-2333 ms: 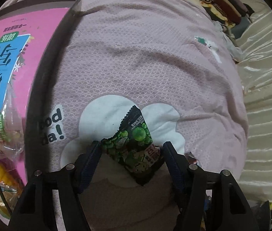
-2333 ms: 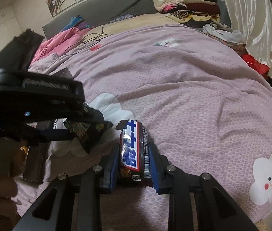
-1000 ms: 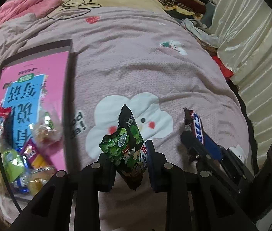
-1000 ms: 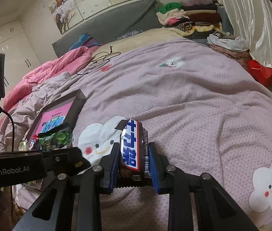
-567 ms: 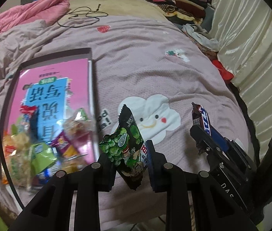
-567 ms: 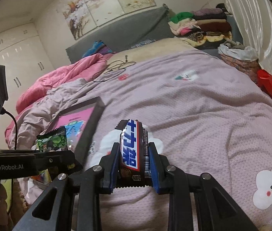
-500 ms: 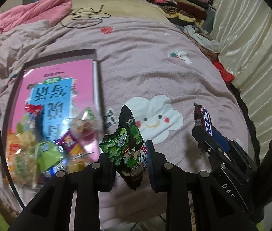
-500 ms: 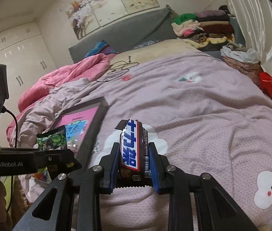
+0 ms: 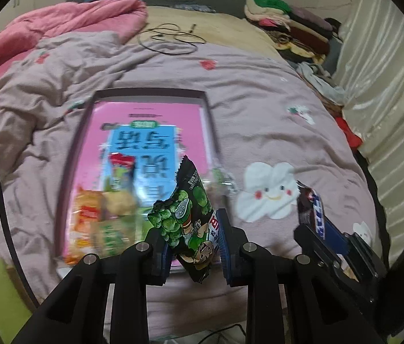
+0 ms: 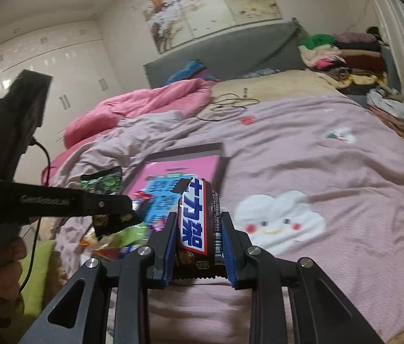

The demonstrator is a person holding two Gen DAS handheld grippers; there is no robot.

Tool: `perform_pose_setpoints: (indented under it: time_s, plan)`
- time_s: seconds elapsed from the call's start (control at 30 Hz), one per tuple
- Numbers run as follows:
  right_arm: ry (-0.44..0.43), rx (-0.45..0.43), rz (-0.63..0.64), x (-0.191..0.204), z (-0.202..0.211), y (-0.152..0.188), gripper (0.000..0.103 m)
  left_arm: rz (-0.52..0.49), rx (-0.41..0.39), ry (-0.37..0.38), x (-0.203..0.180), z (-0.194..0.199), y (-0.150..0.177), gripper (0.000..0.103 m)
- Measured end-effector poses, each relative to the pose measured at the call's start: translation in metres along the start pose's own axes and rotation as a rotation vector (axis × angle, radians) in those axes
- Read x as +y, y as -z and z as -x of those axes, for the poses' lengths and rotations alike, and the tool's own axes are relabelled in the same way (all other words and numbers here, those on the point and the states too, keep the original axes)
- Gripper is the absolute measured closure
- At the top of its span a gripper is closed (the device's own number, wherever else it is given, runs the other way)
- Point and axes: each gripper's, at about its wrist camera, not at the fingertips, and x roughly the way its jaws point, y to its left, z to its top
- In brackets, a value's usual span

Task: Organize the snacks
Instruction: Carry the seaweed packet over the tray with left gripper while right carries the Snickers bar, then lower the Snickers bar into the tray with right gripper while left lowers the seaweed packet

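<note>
My left gripper (image 9: 193, 243) is shut on a black-and-green pea snack packet (image 9: 187, 215), held in the air over the near end of a dark-rimmed tray (image 9: 210, 120) lined with a pink sheet. Several snack packets (image 9: 98, 218) lie blurred in the tray's near part. My right gripper (image 10: 200, 240) is shut on a chocolate bar (image 10: 196, 220) with a blue-and-white label, standing upright between the blue pads. In the right wrist view the left gripper (image 10: 116, 218) hangs at the left with the pea snack packet (image 10: 103, 183) over the tray (image 10: 219, 169). The chocolate bar (image 9: 315, 209) shows at the right of the left wrist view.
The tray lies on a bed with a mauve cover (image 10: 330, 166) printed with white clouds (image 9: 267, 197). A pink quilt (image 10: 144, 106) and a black cable (image 9: 170, 38) lie farther back. Folded clothes (image 10: 345, 57) are stacked by the curtain at the right.
Both grippers have risen and swung left towards the tray, each still holding its snack. The tray, which was at the left edge of the left wrist view, now sits in its middle.
</note>
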Motion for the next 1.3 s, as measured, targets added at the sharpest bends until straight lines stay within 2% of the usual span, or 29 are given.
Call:
perform_pose_setpoints:
  time_s: [0.3,0.53,0.83,1.07,1.3]
  plan:
    - [-0.036,0.031,0.046,0.026,-0.010,0.004,0.074,0.108,-0.013,-0.074,0.071,0.009,0.007,0.075]
    - [-0.075,0.069,0.091,0.050,-0.022,0.008,0.074,0.169,-0.013,-0.110,0.111,0.004,0.009,0.075]
    - [-0.098,0.136,0.166,0.080,-0.045,0.018,0.074,0.142,-0.010,-0.121,0.119,-0.009,0.009,0.075]
    - [-0.076,0.171,0.195,0.093,-0.063,0.022,0.074,0.092,-0.015,-0.120,0.114,-0.022,0.008,0.075]
    - [-0.060,0.186,0.205,0.100,-0.077,0.019,0.074,0.085,-0.018,-0.112,0.116,-0.031,0.005,0.075]
